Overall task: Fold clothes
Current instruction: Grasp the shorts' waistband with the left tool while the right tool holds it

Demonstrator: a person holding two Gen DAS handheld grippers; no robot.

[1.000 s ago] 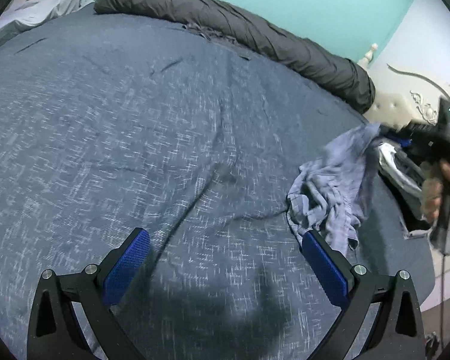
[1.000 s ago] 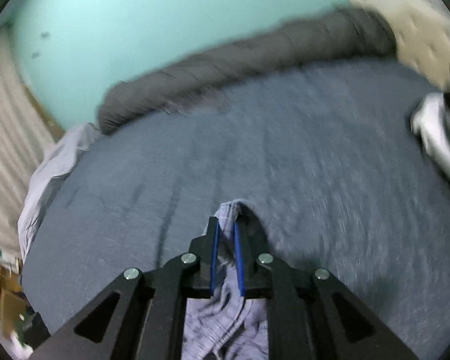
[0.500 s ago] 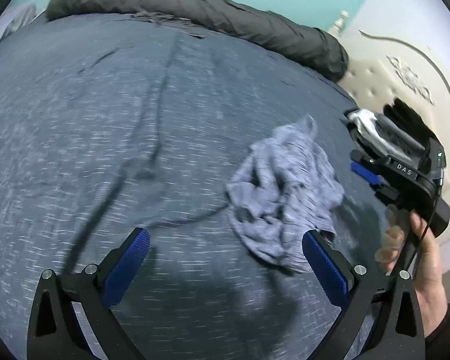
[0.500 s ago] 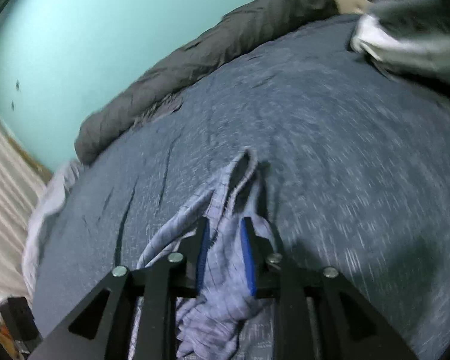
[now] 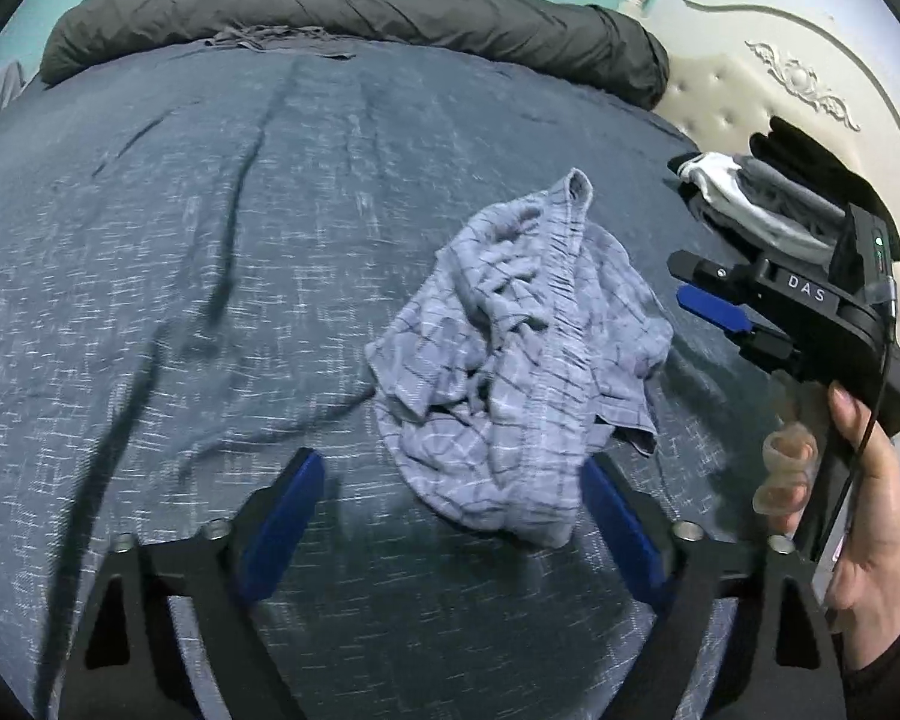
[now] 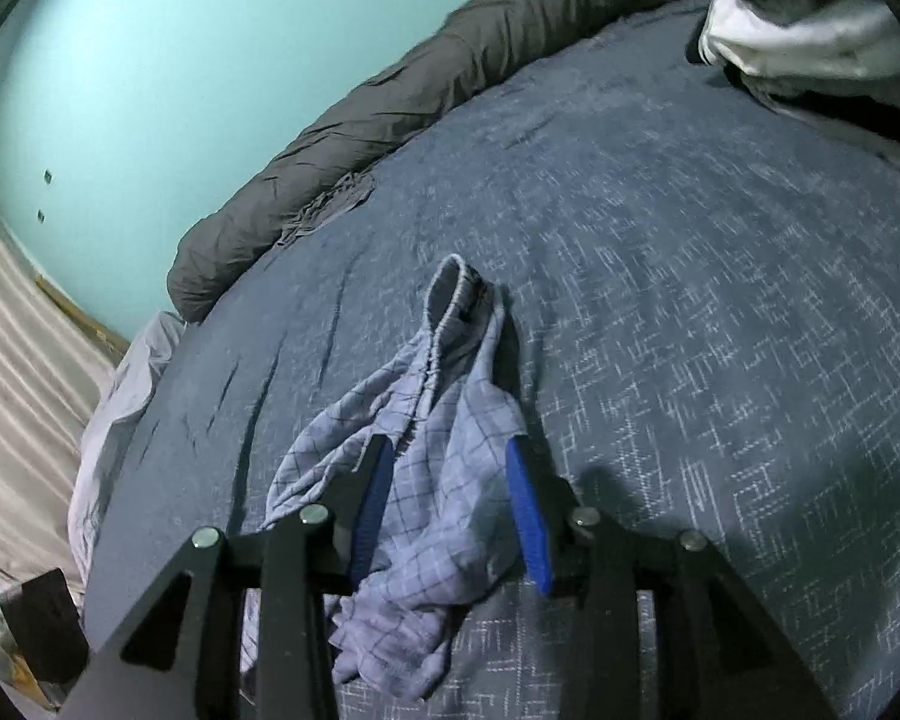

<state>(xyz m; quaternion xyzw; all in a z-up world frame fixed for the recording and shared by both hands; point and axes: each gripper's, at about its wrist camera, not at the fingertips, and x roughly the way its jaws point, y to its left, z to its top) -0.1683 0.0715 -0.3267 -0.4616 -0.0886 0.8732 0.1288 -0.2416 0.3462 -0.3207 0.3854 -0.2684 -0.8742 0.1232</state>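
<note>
With the right gripper [image 6: 453, 498] just opening off the crumpled checked shorts [image 5: 522, 354] and the left gripper [image 5: 450, 516] wide but closing, empty – better find the waistband [image 5: 561, 276] first, then spread it flat.

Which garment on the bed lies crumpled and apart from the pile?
The checked shorts, lying alone mid-bed between both grippers' open jaws; the other clothes sit stacked by the headboard.

clothes pile [image 6: 810, 42] cut off at edge, bedspread [image 5: 270, 240] blurred
</note>
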